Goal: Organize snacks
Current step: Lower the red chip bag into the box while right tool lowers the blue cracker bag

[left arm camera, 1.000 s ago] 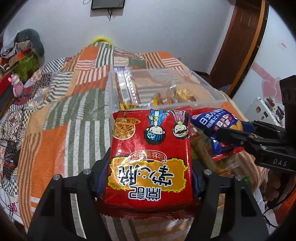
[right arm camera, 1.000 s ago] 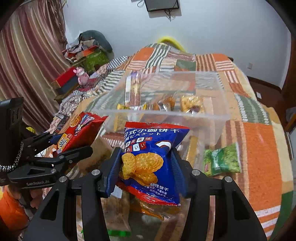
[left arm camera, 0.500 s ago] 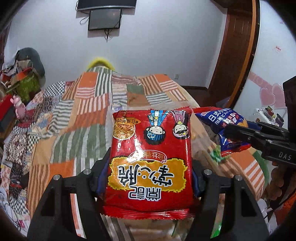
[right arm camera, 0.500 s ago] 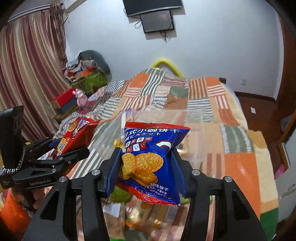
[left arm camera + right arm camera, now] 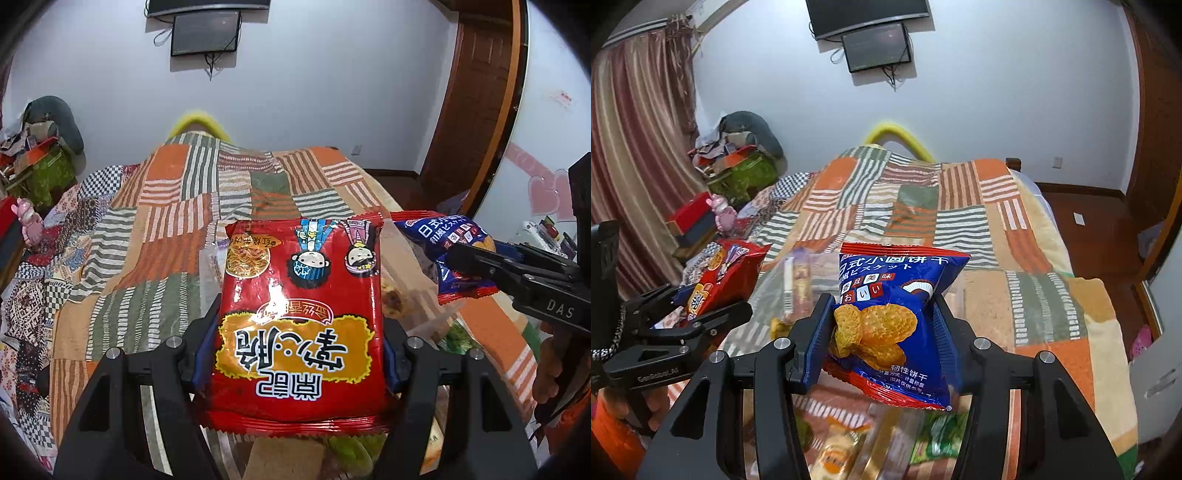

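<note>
My left gripper [image 5: 299, 350] is shut on a red noodle-snack packet [image 5: 301, 321], gripped by its two side edges and held in the air. My right gripper [image 5: 882, 339] is shut on a blue biscuit packet [image 5: 890, 314], also lifted. In the left wrist view the right gripper [image 5: 480, 266] with the blue packet [image 5: 439, 236] hangs to the right. In the right wrist view the left gripper [image 5: 713, 306] with the red packet [image 5: 727, 269] sits to the left. A clear plastic bin [image 5: 982, 306] lies below and just ahead, mostly hidden behind the packets.
Loose snack packets [image 5: 834, 454] and a green packet [image 5: 938, 432] lie blurred under the grippers. A patchwork blanket [image 5: 147, 229] covers the bed ahead. A clutter pile [image 5: 738, 166] and a pink toy [image 5: 722, 214] stand at the left. A wooden door [image 5: 476, 110] is at the right.
Both grippers have risen and tilted upward with their packets still held. The clear bin has slid down and largely out of view; the far wall and its screen have come into view.
</note>
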### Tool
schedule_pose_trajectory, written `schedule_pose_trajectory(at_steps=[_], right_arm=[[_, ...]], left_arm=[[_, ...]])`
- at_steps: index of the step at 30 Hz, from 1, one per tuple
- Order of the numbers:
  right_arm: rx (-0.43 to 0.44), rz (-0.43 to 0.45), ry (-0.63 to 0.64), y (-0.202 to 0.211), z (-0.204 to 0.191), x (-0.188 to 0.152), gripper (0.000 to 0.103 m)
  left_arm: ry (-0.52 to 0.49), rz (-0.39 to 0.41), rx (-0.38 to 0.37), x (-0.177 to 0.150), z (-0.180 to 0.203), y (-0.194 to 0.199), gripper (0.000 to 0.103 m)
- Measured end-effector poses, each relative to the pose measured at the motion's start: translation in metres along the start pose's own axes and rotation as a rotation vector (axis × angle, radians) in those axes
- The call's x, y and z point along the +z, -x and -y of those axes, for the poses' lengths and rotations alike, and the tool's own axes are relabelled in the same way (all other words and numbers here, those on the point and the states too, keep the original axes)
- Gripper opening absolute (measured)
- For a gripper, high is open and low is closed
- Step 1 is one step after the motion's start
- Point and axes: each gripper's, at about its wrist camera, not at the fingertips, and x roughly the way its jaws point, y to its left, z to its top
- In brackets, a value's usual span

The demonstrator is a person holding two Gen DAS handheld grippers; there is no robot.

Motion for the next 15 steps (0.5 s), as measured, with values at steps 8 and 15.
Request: schedule_pose_trajectory(at_steps=[8,15], right_arm=[[0.008,-0.06,0.013,-0.032,0.002,0.002,0.048],[0.008,-0.122,0.046,-0.058,0.0,0.004,0.049]], left_arm=[[0.027,-0.06,0.003,0.006,-0.01,-0.037,0.068],[0.027,-0.101,0.012,0.007,-0.014,-0.062,0.068]])
